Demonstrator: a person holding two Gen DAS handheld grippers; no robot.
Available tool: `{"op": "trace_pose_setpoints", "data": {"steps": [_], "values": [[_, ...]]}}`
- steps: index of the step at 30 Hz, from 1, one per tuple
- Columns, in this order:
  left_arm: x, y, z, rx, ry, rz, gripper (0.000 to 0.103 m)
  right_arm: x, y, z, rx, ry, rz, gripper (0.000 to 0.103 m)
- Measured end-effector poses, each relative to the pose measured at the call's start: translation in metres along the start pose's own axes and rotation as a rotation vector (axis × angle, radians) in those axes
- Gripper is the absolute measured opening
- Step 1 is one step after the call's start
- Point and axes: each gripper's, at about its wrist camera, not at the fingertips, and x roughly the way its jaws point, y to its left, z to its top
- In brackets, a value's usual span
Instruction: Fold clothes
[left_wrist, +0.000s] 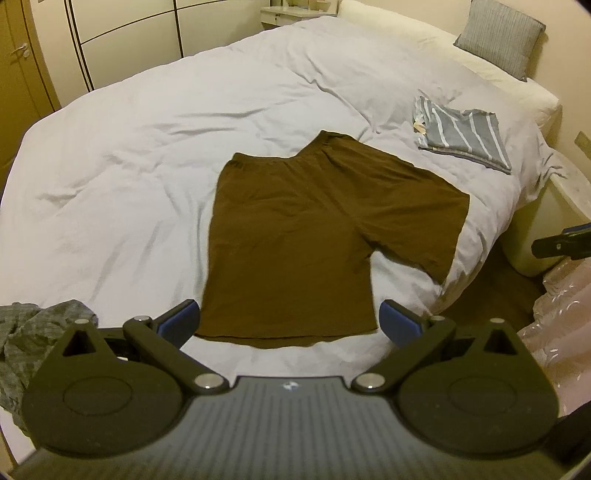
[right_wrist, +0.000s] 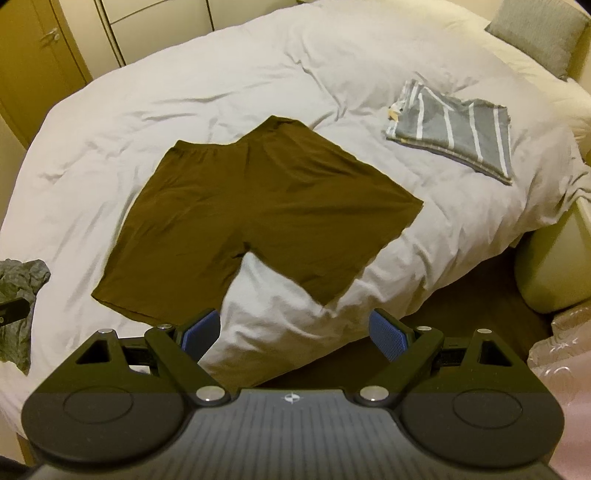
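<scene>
Nearest the lens, left gripper (left_wrist: 289, 320): blue pads (left_wrist: 397, 320) spread wide, nothing between them, hanging just above the near hem of the brown shorts (left_wrist: 295, 236). Right gripper (right_wrist: 294, 330) likewise gaping and empty, held over the near edge of the bed (right_wrist: 277, 332), just short of the right leg's hem. Shorts spread flat and single-layered on the white duvet (left_wrist: 147, 147), near the bed's near-right side, probably smoothed out so that edges are easy to pinch. Waistband at the far end, both leg openings toward the near edge; long axis running near to far, tilted somewhat, with the right leg splayed out toward the right edge and a wedge of duvet showing between the legs. Farther right, well apart from the shorts, a striped grey garment (left_wrist: 461, 133) lying as a neat squared packet, seemingly already folded and parked out of the working space. At near left, a crumpled grey garment (left_wrist: 33, 343) heaped loose, likely waiting its turn. Both claws parted and poised by the hems, a stance fitting either a coming pinch or a release just made; not settled by this view.
</scene>
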Motion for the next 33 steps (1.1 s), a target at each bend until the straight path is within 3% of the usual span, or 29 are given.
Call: {"op": "trace_pose_setpoints", "data": {"steps": [15,21,26,33], "values": [[0.049,-0.078,0.041,0.1,0.035,0.014,0.102,0.036,-0.099,0.038,0.017,0.007,0.046,0.089],[0.101,-0.092,0.088,0.098,-0.016,-0.11,0.102,0.042,-0.119,0.077,0.054,-0.041,-0.005,0.089],[0.137,-0.124,0.124,0.177,-0.02,-0.179,0.101,0.04,-0.134,0.113,0.01,-0.085,-0.044,0.089],[0.173,-0.161,0.157,0.107,-0.009,-0.186,0.101,0.062,-0.172,0.166,-0.034,-0.072,-0.053,0.089]]}}
